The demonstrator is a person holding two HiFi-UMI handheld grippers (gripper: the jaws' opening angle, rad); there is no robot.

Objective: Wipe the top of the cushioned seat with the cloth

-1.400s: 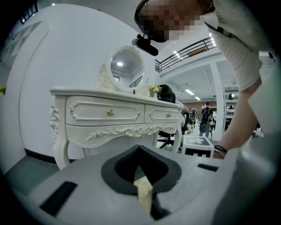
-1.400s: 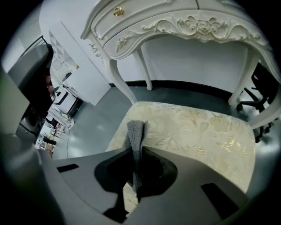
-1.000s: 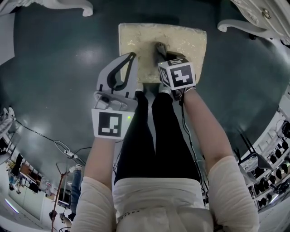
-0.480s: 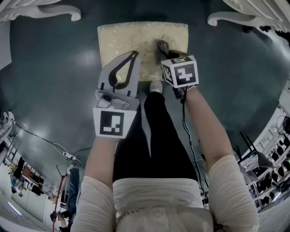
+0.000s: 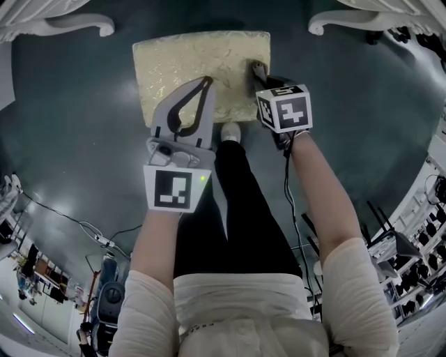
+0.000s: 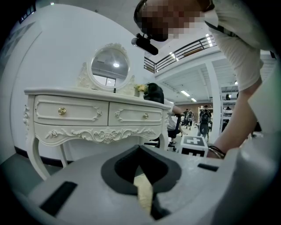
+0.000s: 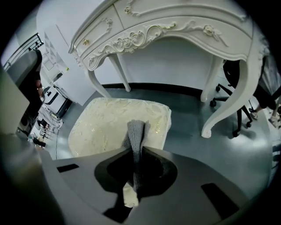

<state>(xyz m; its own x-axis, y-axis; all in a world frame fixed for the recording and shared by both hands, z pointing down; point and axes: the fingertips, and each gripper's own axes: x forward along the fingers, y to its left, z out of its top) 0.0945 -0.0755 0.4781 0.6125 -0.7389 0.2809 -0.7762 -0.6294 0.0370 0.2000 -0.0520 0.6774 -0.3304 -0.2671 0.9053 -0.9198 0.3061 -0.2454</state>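
Observation:
The cushioned seat [image 5: 188, 63] is cream with a gold pattern and stands on the dark floor. My right gripper [image 5: 263, 78] is shut on a grey knitted cloth [image 5: 258, 70], which touches the seat top near its right edge. In the right gripper view the cloth [image 7: 135, 134] hangs out between the jaws of the right gripper [image 7: 134, 149] onto the seat [image 7: 103, 127]. My left gripper [image 5: 205, 84] hovers over the seat's front middle, shut and holding nothing. In the left gripper view that gripper [image 6: 140, 148] faces the dressing table.
A white carved dressing table [image 7: 175, 26] stands just beyond the seat, its curled legs [image 5: 345, 19] at the top of the head view. An office chair [image 7: 239, 83] is at the right. A cable [image 5: 97, 233] lies on the floor at the left. The person's shoe [image 5: 230, 131] is by the seat's front.
The right gripper has drawn the cloth across the seat top from near its middle to its right edge. The left gripper now sits further right over the seat.

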